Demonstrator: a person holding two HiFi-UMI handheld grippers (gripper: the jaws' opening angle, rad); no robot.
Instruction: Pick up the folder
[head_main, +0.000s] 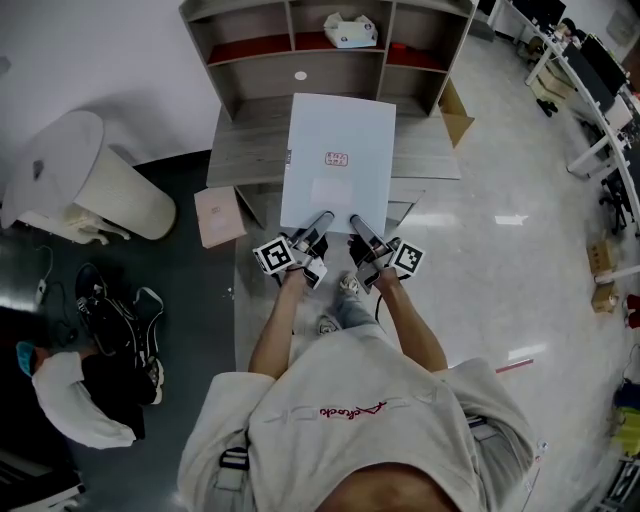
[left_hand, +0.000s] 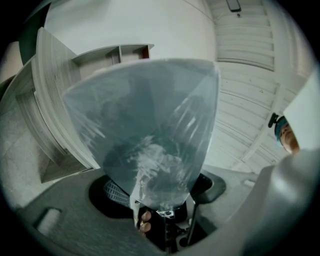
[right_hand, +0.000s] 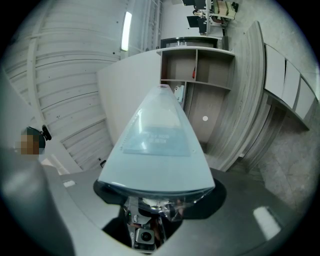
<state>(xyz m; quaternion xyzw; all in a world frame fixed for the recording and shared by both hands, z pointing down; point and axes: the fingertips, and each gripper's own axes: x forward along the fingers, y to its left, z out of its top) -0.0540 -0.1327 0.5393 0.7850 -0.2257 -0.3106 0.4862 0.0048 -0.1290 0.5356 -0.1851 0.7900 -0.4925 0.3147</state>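
Note:
The folder (head_main: 338, 160) is a pale, see-through plastic sleeve with a small red label, held flat above the grey desk (head_main: 240, 150). My left gripper (head_main: 321, 224) is shut on its near edge left of the middle. My right gripper (head_main: 358, 226) is shut on the same edge right of the middle. In the left gripper view the folder (left_hand: 145, 130) fans up from the left gripper (left_hand: 165, 209) and hides most of the room. In the right gripper view the folder (right_hand: 157, 150) stretches away from the right gripper (right_hand: 155, 204) toward the shelves. The jaw tips are hidden behind the plastic in both gripper views.
A shelf unit (head_main: 250, 35) stands on the desk's far side with a white box (head_main: 350, 30) in it. On the floor to the left lie a pink pad (head_main: 219, 215), a tipped white bin (head_main: 95, 175) and a dark bag (head_main: 115, 320). A person (head_main: 70, 400) crouches at lower left.

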